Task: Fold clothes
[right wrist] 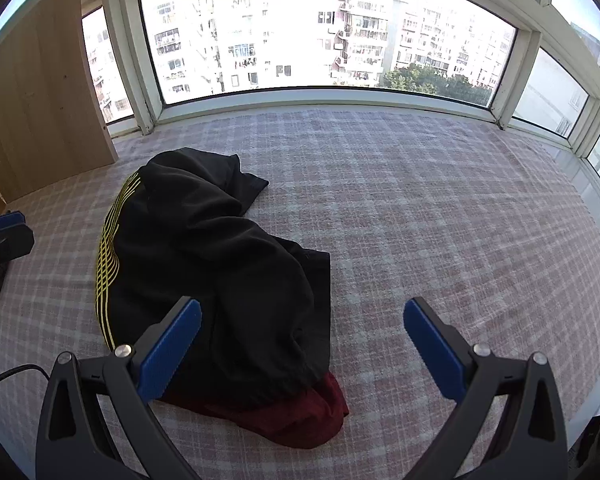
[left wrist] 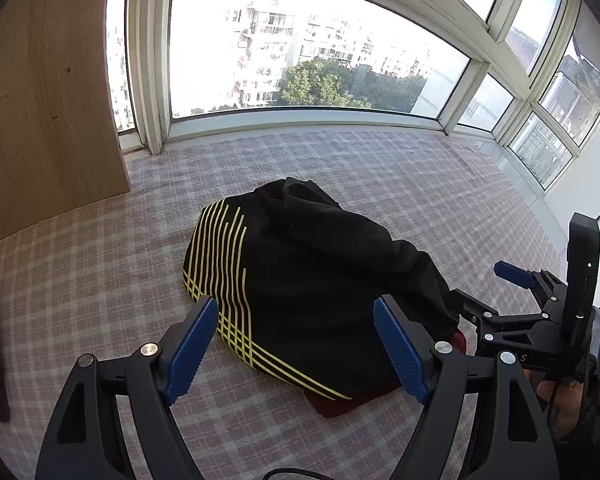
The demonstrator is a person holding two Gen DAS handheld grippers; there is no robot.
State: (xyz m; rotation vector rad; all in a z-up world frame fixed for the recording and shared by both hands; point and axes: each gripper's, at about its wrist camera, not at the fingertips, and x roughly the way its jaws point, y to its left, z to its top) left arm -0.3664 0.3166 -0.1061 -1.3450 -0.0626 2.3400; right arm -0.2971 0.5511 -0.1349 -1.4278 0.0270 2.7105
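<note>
Left gripper [left wrist: 292,344] and right gripper [right wrist: 302,344] both spread, empty, poised over crumpled black garment [left wrist: 312,280] heaped mid-bedspread [right wrist: 440,220], likely choosing grasp points for unfolding

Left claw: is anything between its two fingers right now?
Only the black garment lying on the checked cover shows between the open left claw fingers in the left wrist view; nothing is gripped.

Blown-out window [left wrist: 300,48] backlight; fisheye-bent, dark corners.
</note>
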